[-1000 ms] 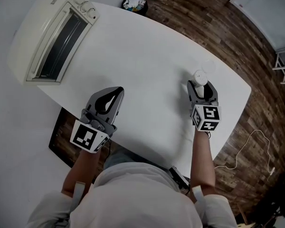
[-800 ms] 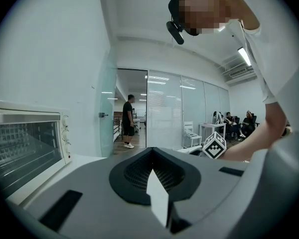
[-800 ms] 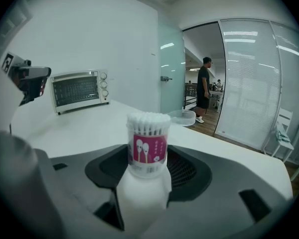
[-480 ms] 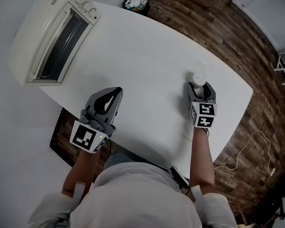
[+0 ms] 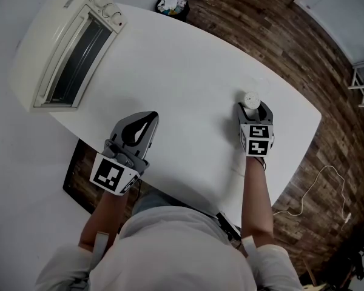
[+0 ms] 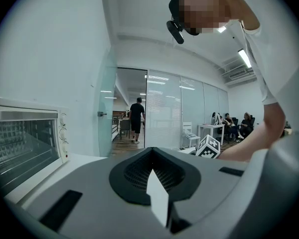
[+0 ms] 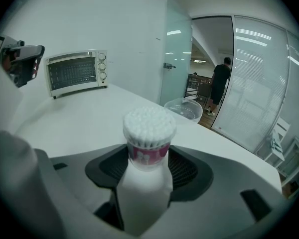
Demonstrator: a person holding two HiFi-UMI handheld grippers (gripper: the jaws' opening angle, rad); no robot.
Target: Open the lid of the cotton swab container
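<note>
The cotton swab container (image 7: 148,136), a small clear tub with a pink label and packed white swab heads showing at its uncovered top, stands between the jaws of my right gripper (image 7: 148,166). That gripper is shut on its body. From the head view the container (image 5: 250,98) sits at the tips of the right gripper (image 5: 253,106), near the white table's (image 5: 188,71) right end. A clear round lid (image 7: 184,108) lies on the table just beyond the container. My left gripper (image 5: 149,116) rests at the near left, shut and holding nothing; its jaws (image 6: 150,158) meet.
A cream toaster oven (image 5: 67,47) stands at the table's far left corner. A waste bin (image 5: 171,5) sits on the wood floor behind the table, and a cable (image 5: 309,193) lies at the right. The table edge runs close behind the lid.
My right gripper has sunk and tipped further down with the container in it, which shifted slightly left. The left gripper has kept still.
</note>
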